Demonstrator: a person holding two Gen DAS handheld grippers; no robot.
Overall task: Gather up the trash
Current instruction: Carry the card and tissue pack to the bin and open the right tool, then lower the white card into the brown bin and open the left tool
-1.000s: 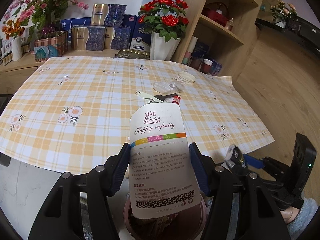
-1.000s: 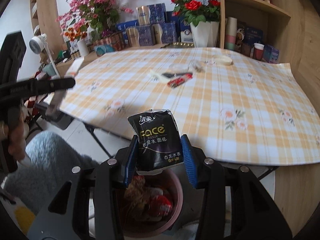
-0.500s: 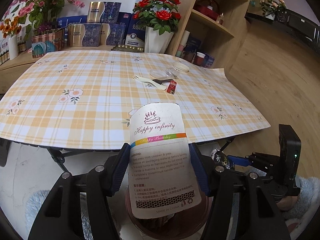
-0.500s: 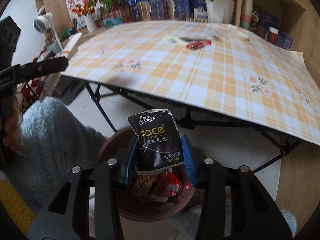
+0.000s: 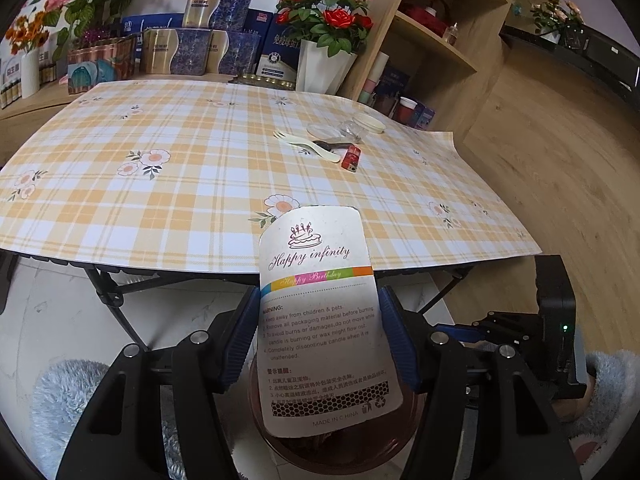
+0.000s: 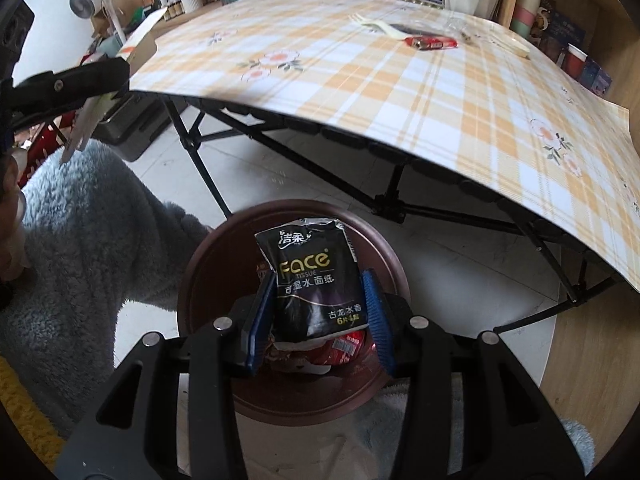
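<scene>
Status: two pieces are in hand over the bin, none of the rest is collected yet. Left gripper (image 5: 318, 332) is clamped on the birthday-candle card (image 5: 320, 312), held upright just above the brown bin (image 5: 280, 446), which sits on the floor in front of the table. Right gripper (image 6: 318, 312) is grasping the black tissue pack (image 6: 314, 284); the blue pads (image 6: 262, 312) sit against its sides, directly over the bin's mouth. The bin already has wrappers in it, red ones among them. My read: both drops are the step in hand, neither released yet.

Left on the table (image 5: 160, 208), clustered at the far right: cream plastic fork (image 5: 306, 147), dark utensil just behind it (can't tell what), red lighter (image 5: 351, 157), clear plastic lid (image 5: 322, 131), round cream lid (image 5: 369, 123). So roughly five items to go, by my count.

Surface: folding table on black legs, covered with an orange-white plaid cloth with flower prints. Room: pale tile floor under the table, wood floor to the right, boxed goods and flowers along the back, white vase of red roses (image 5: 326, 40), wooden shelf unit (image 5: 436, 28) at right. Person's fuzzy grey sleeve (image 6: 80, 248) shows at left in the right-wrist view.
</scene>
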